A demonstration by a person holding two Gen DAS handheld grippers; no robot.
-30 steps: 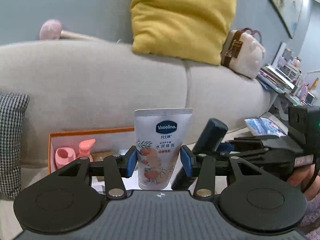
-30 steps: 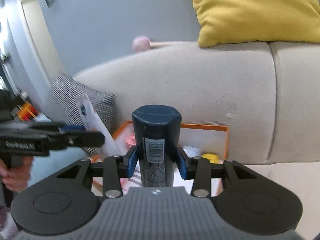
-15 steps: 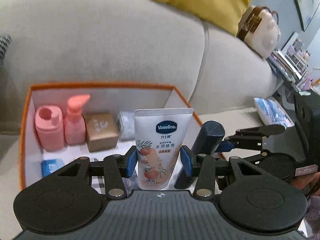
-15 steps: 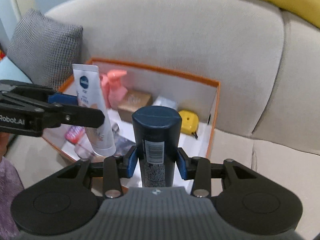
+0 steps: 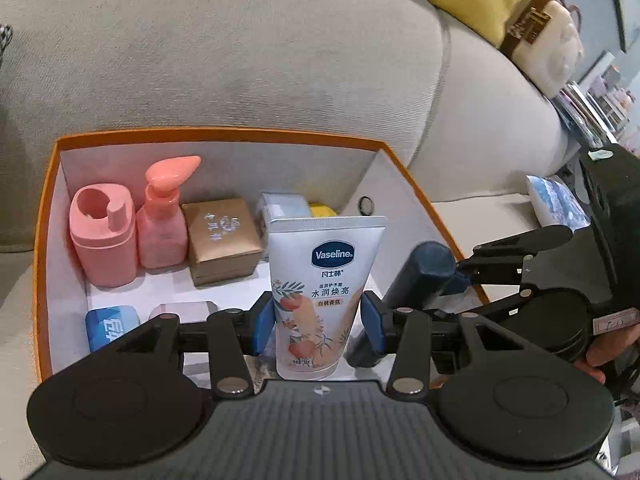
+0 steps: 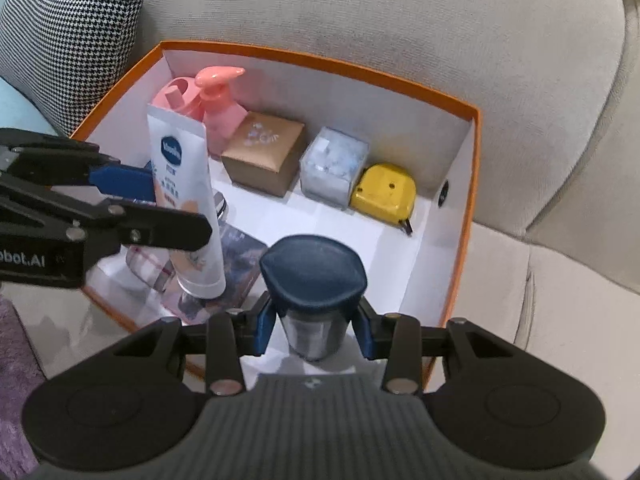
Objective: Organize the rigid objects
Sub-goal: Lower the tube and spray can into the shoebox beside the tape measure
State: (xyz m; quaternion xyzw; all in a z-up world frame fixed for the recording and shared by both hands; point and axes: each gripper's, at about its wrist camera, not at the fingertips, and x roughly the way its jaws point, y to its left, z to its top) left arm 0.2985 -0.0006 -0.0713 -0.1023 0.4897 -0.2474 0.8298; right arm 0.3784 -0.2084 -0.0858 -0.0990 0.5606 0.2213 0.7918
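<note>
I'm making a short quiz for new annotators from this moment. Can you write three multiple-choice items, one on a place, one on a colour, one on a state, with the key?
1. Where does the yellow tape measure lie?
A. At the back wall of the orange box, near its right corner
B. On the sofa cushion outside the box
C. On top of the brown carton

2. What colour is the cap of the bottle in the right gripper?
A. Pink
B. Dark blue
C. White

3. How does the left gripper stand?
A. Open and empty
B. Shut on the Vaseline tube
C. Shut on the pink pump bottle

Key: 1 A, it sits last in the back row, beside the clear packet. 2 B, the cap shows dark blue from above. 3 B, both blue pads press the tube's sides.
</note>
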